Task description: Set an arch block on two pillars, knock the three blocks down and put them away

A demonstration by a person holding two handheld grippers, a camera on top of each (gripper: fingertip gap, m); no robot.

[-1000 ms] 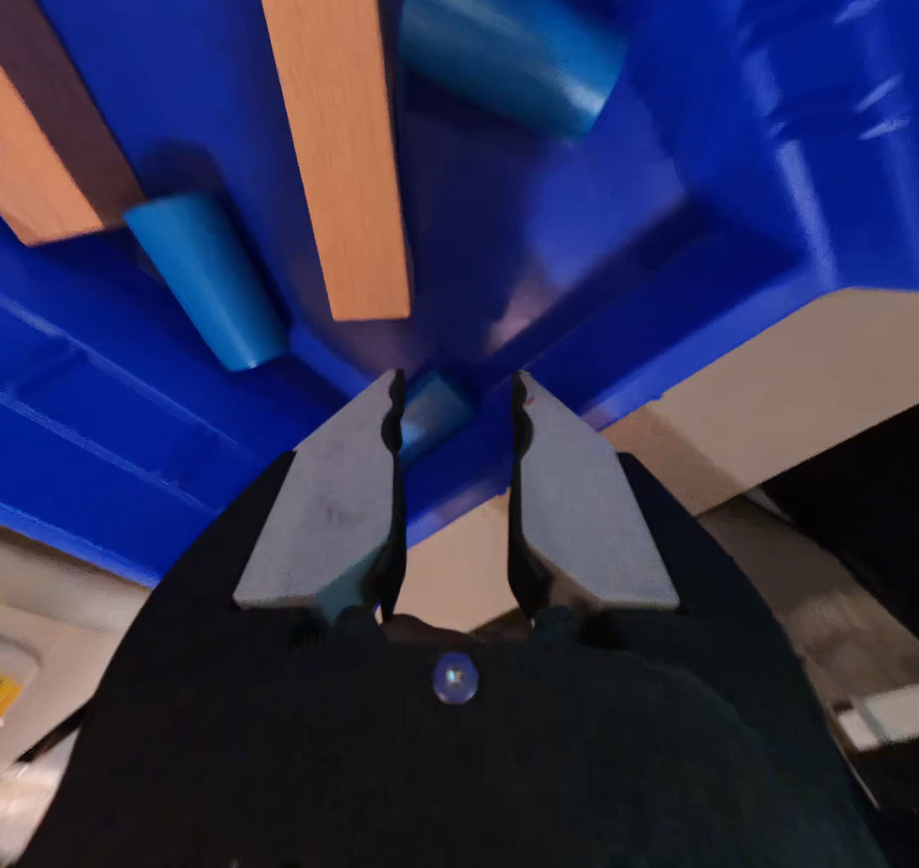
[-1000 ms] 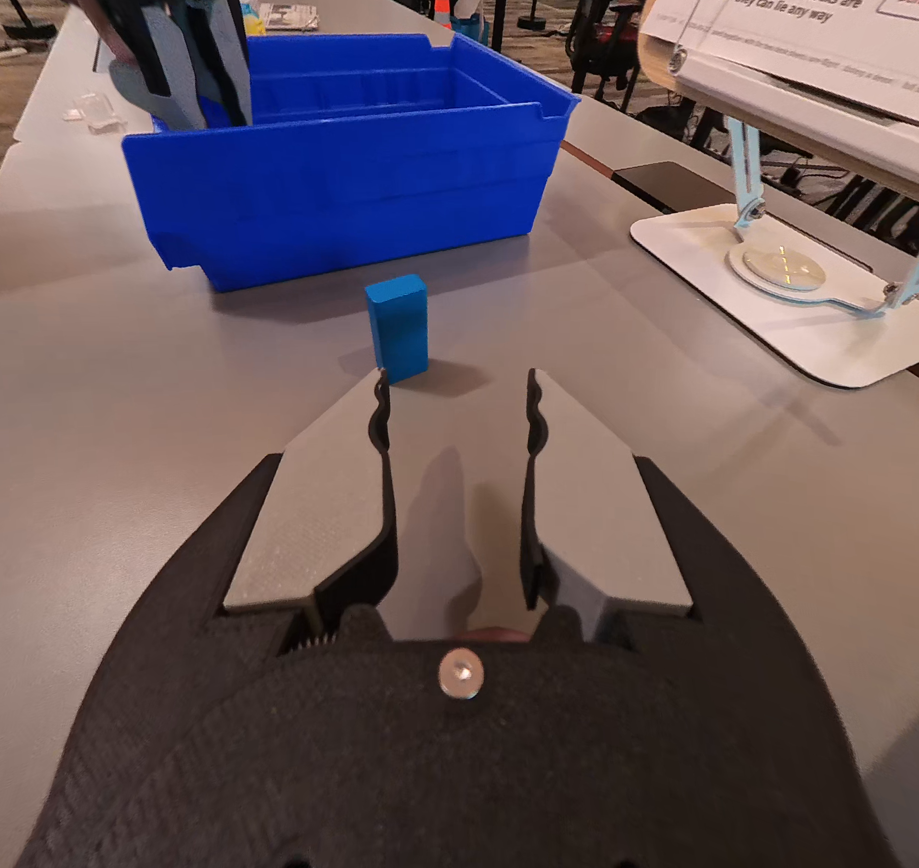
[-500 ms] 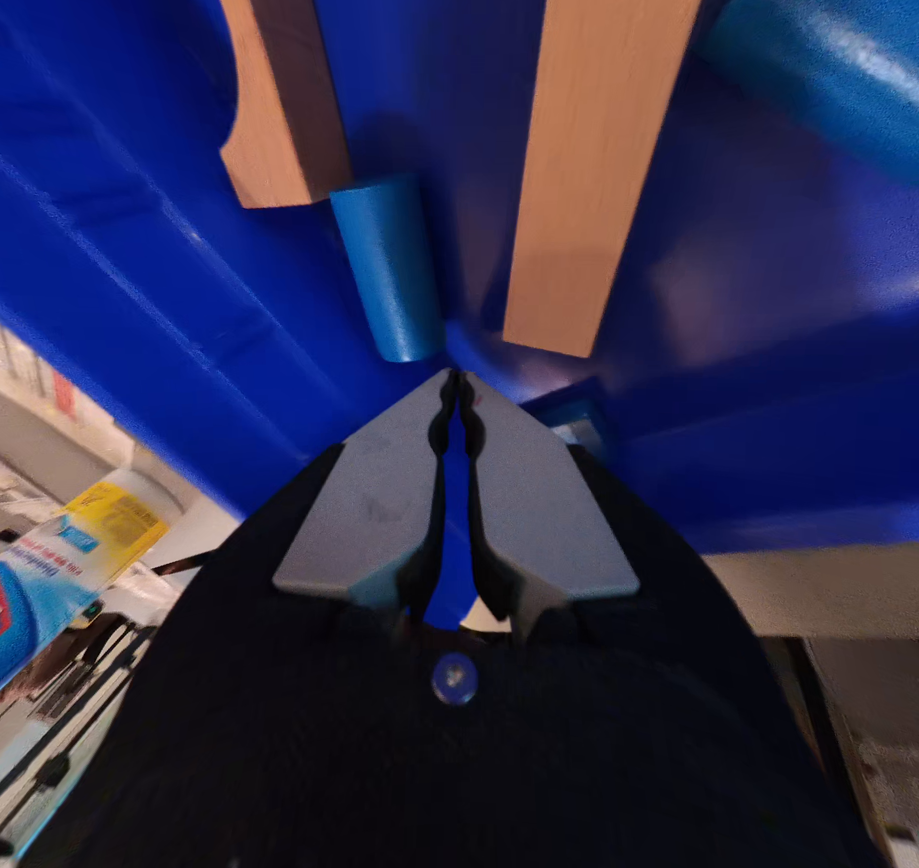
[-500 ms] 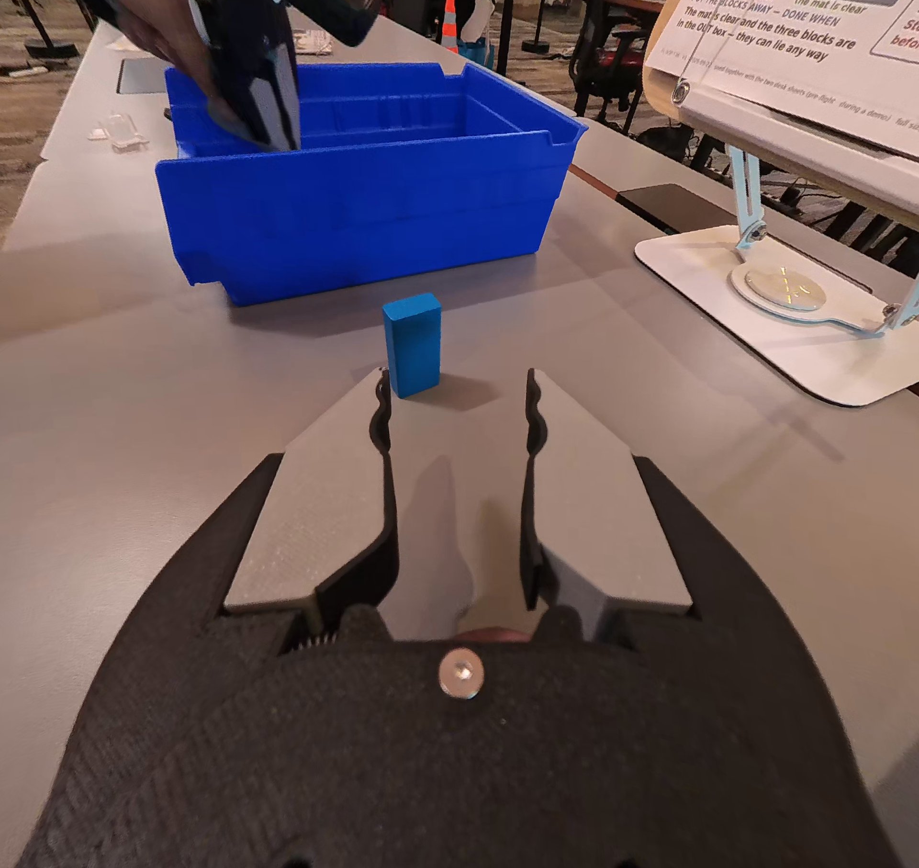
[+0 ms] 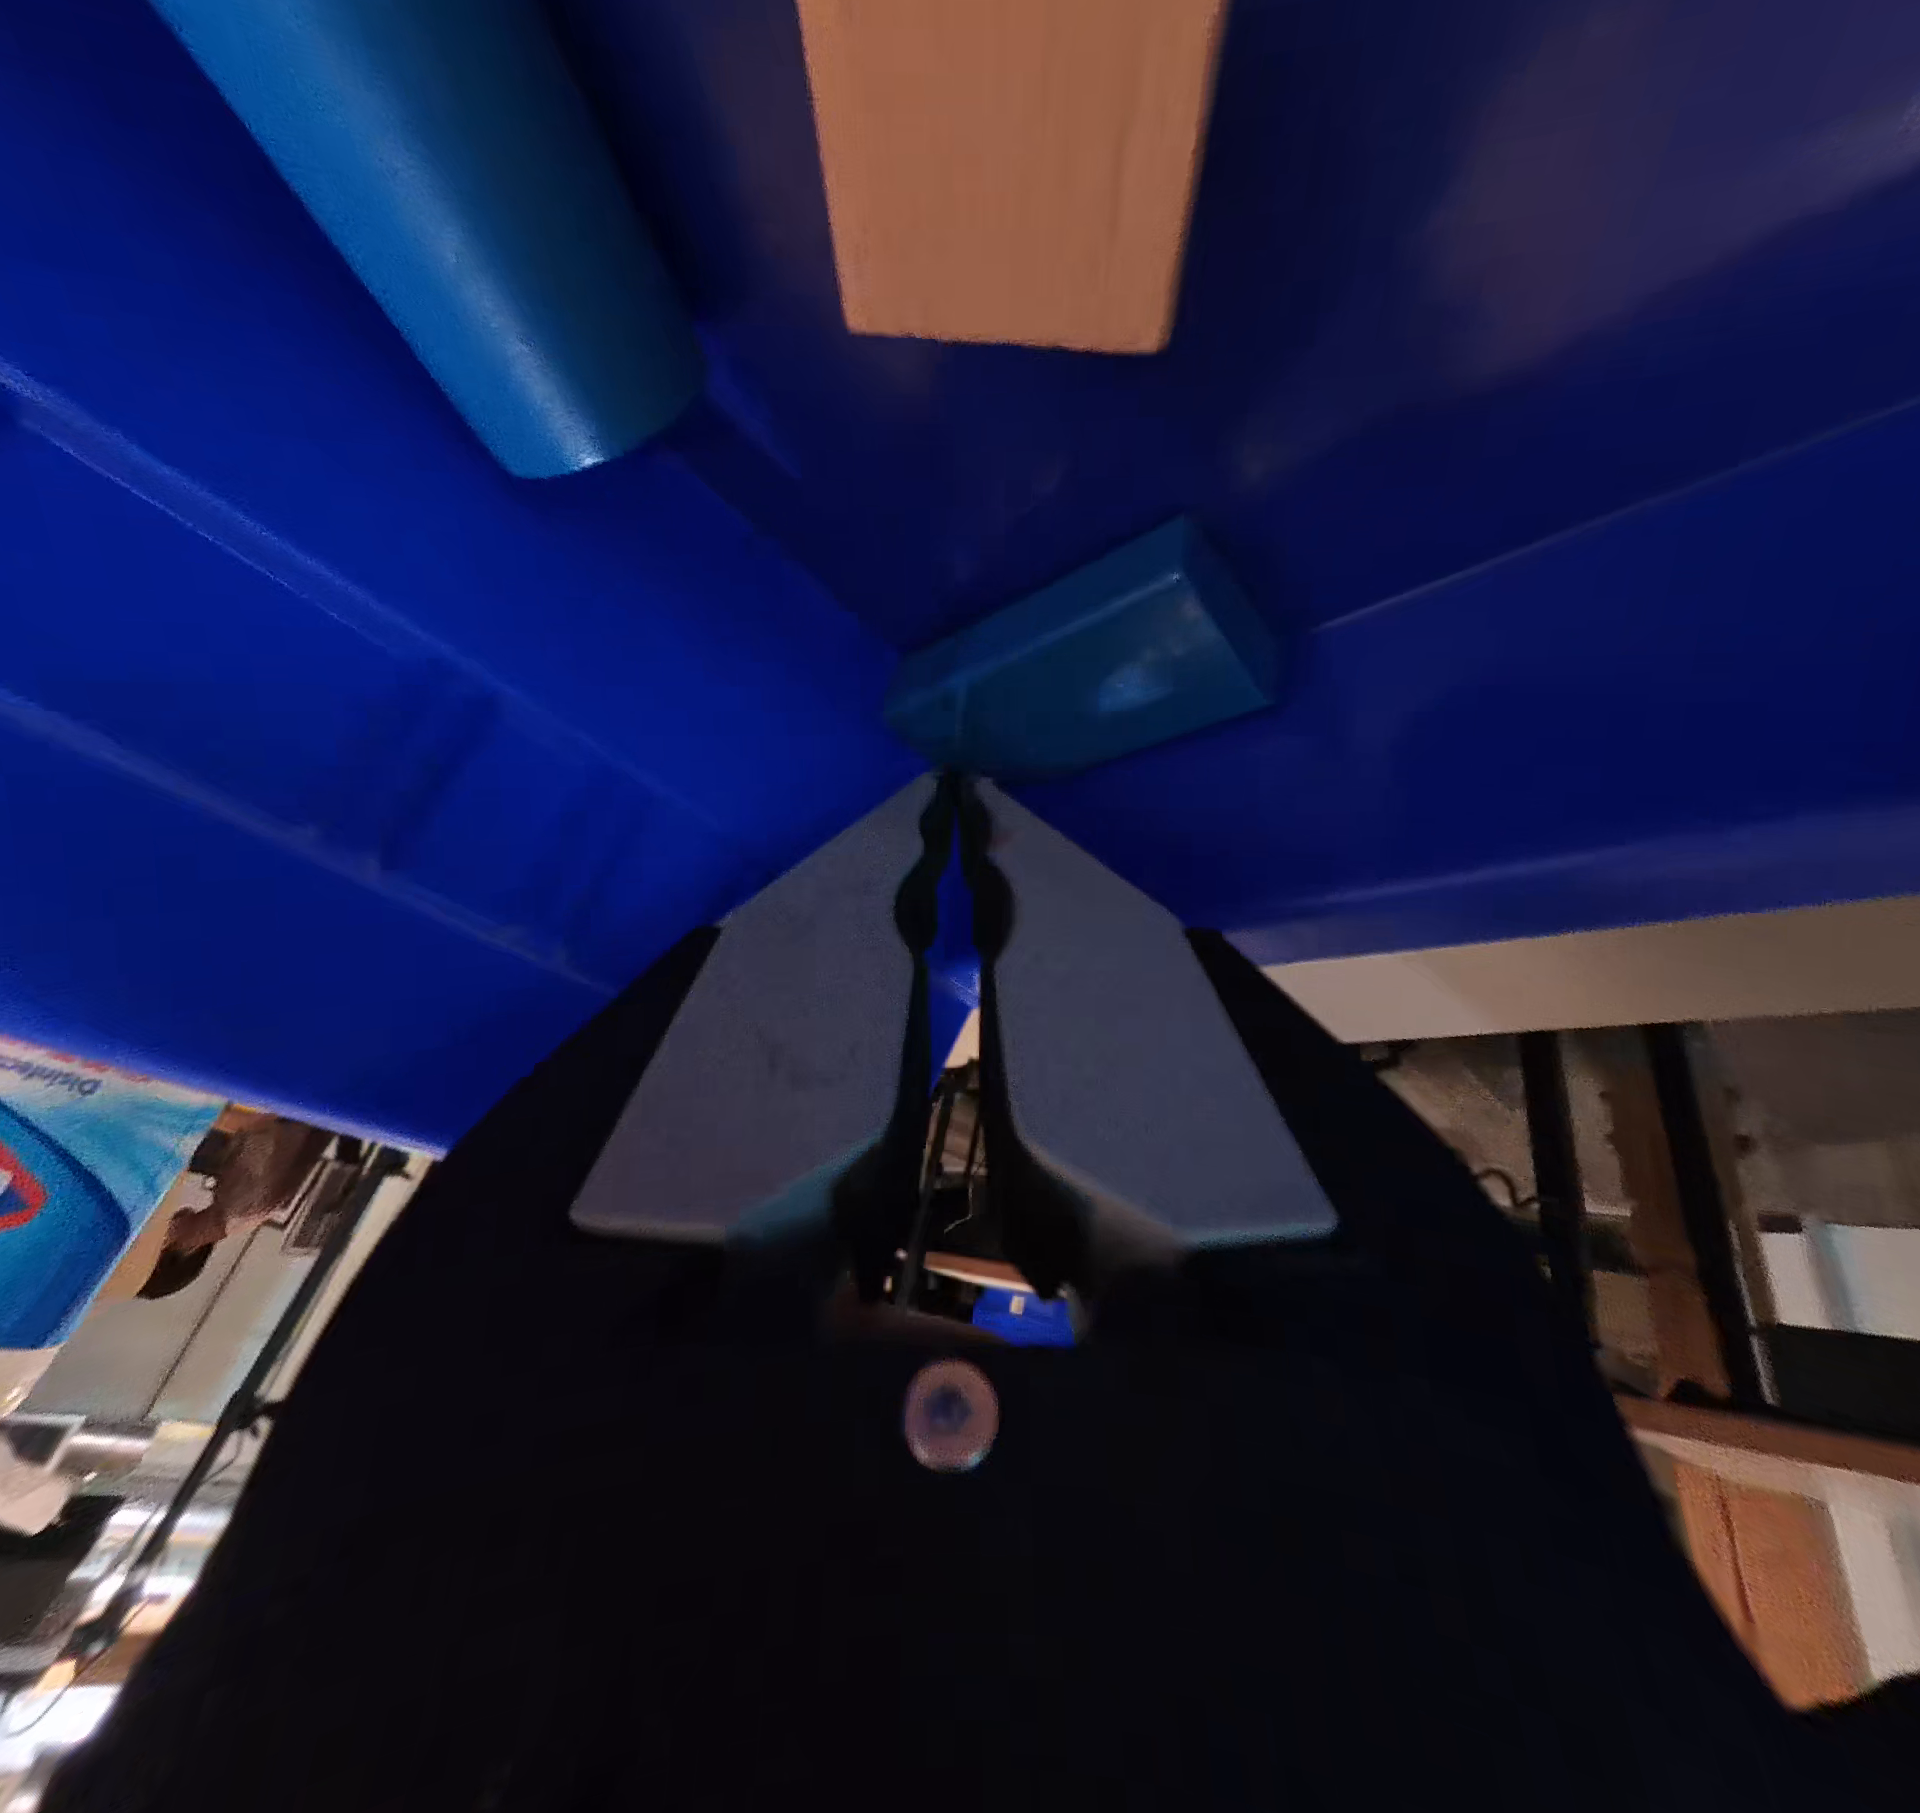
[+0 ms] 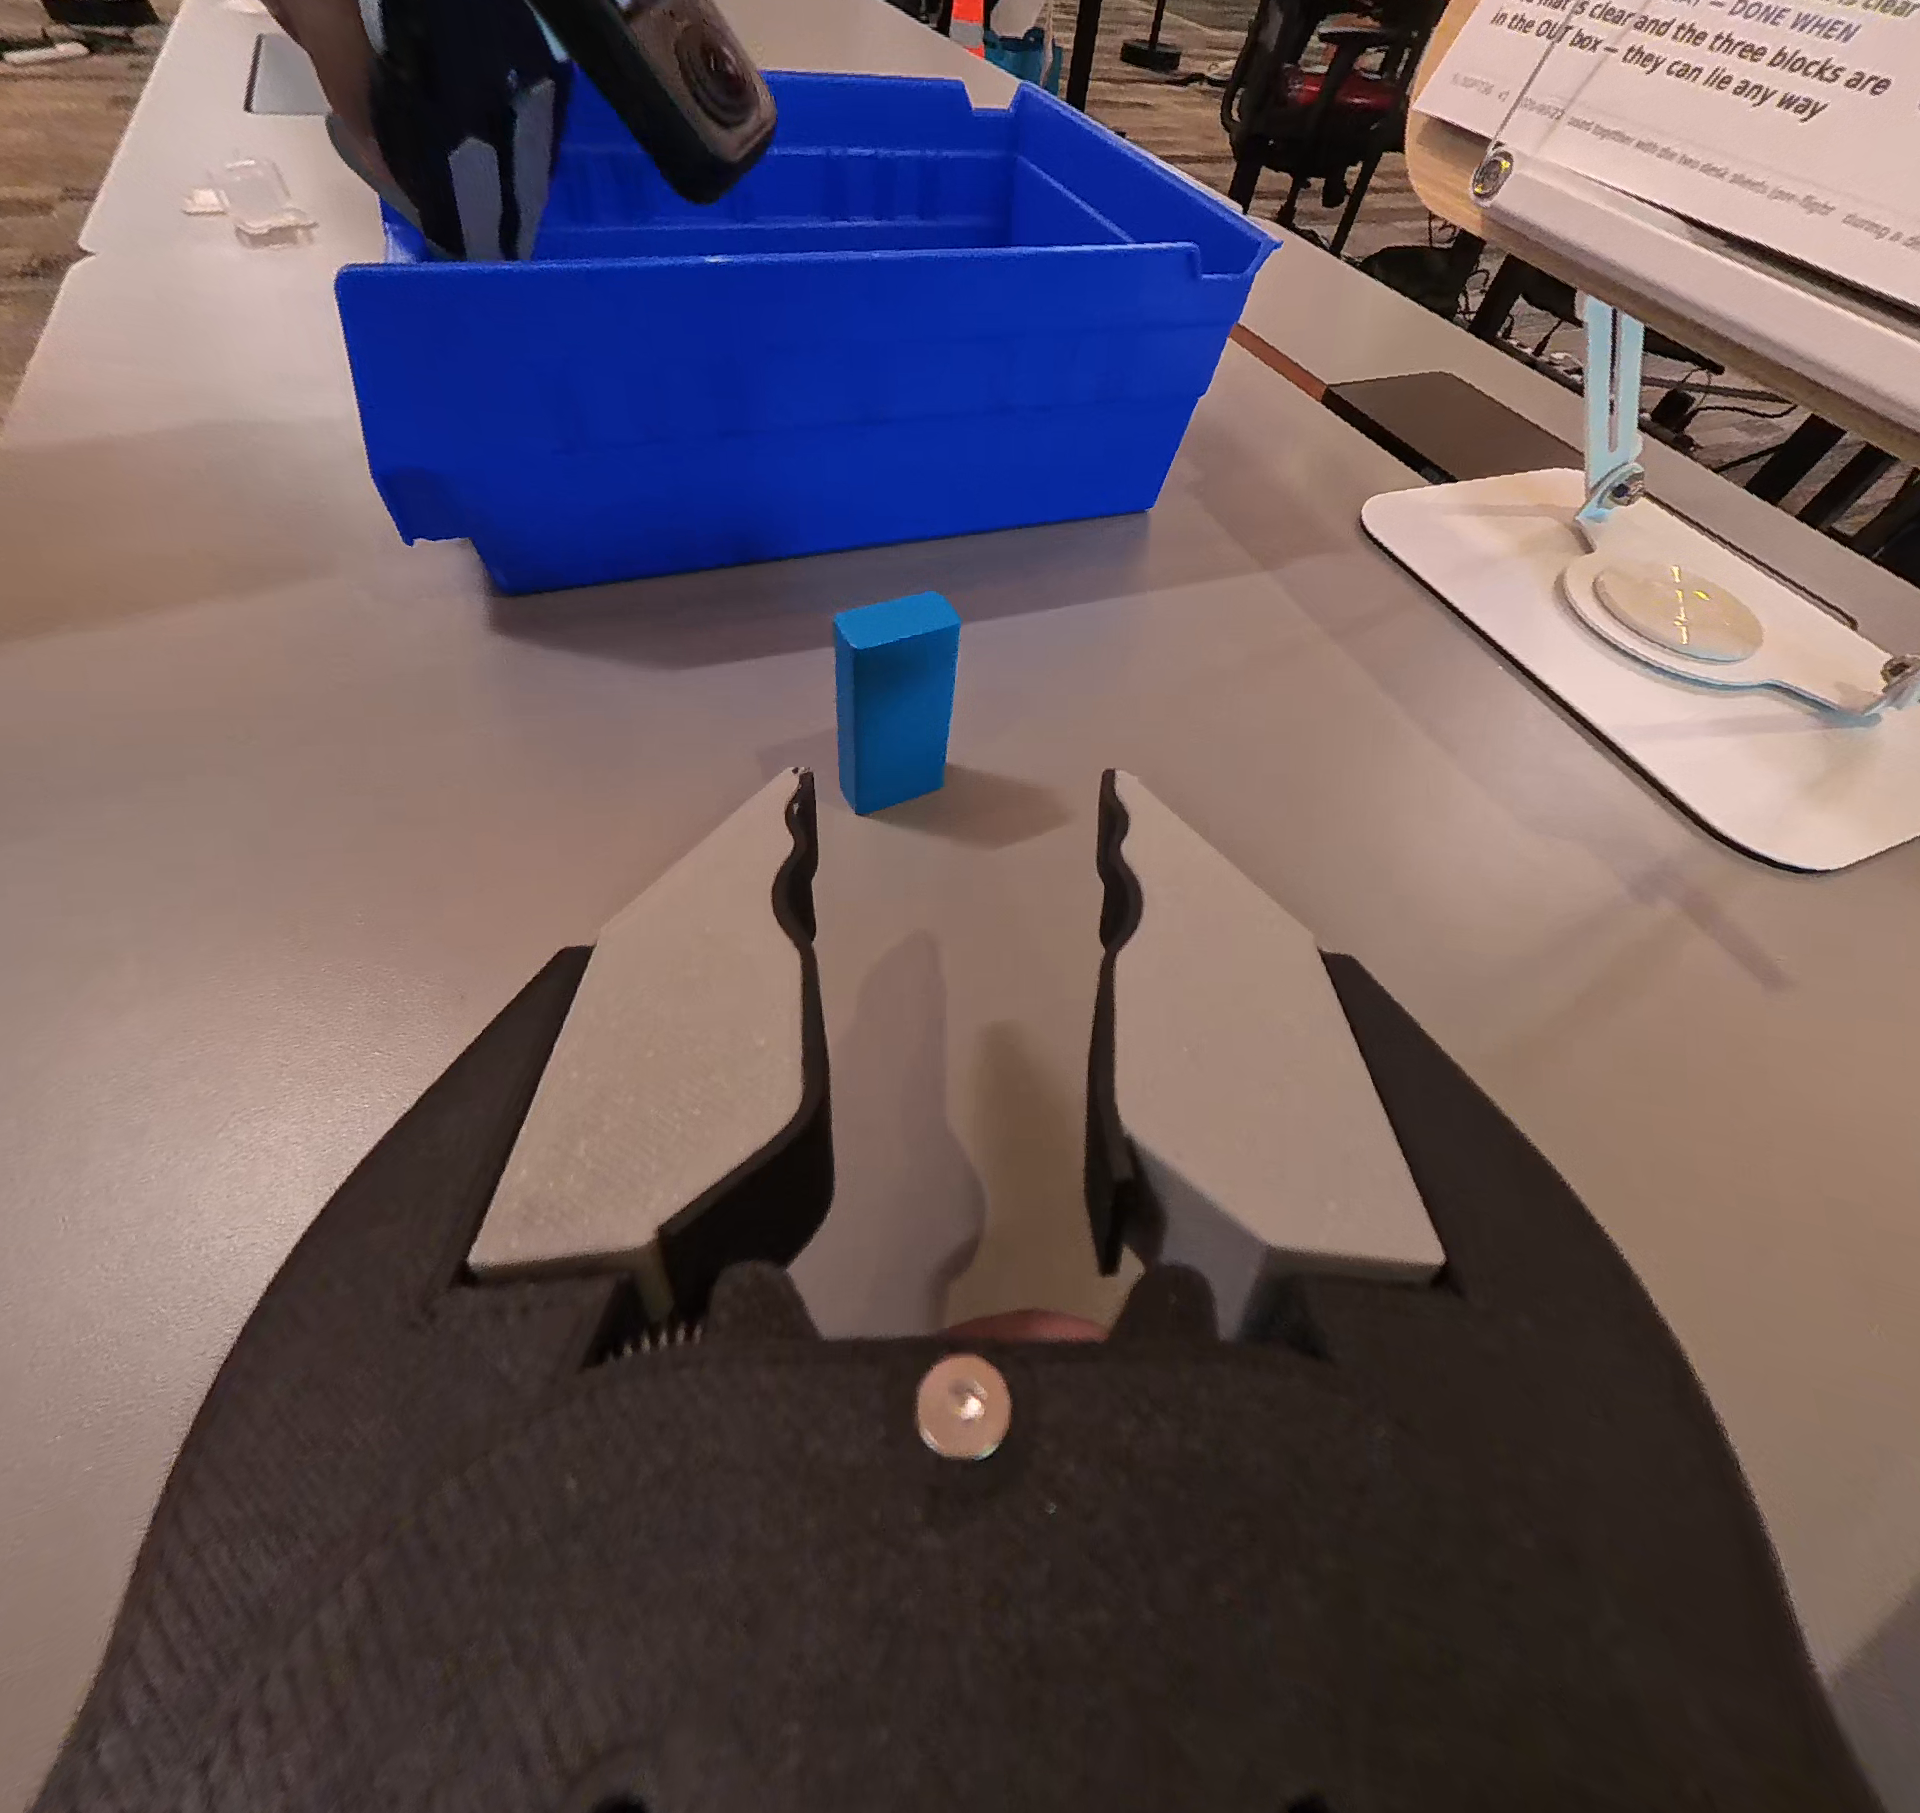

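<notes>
While closed on nothing, left gripper (image 5: 951,781) noses down into blue bin (image 6: 790,392), fingertips together just short of small blue block (image 5: 1081,662) lying on bin floor at 1 o'clock from the tips. Right gripper (image 6: 956,792) hovers low over grey table (image 6: 312,828), jaws spread wide and bare, upright blue block (image 6: 896,698) standing just beyond the tips at 11 o'clock, nearer the left finger (image 6: 727,984) than the right, not between them. Judged step: fetching pieces for the build, one pillar apparently already stood on the table. To do it well: open the left jaws before reaching for any piece, square them across a block's narrow faces, lift straight up clear of the bin wall; keep the right gripper well off the upright block, which looks tall for its footprint and easy to topple. Count inside the bin, as far as the left wrist view reaches: one blue cylinder (image 5: 416,184) at 11 o'clock, one plain wooden plank (image 5: 1008,111) at 12 o'clock, one small blue block. On the table: one upright blue block, one bin, one white document stand (image 6: 1662,620) at 2 o'clock. No arch block in sight in either view.
</notes>
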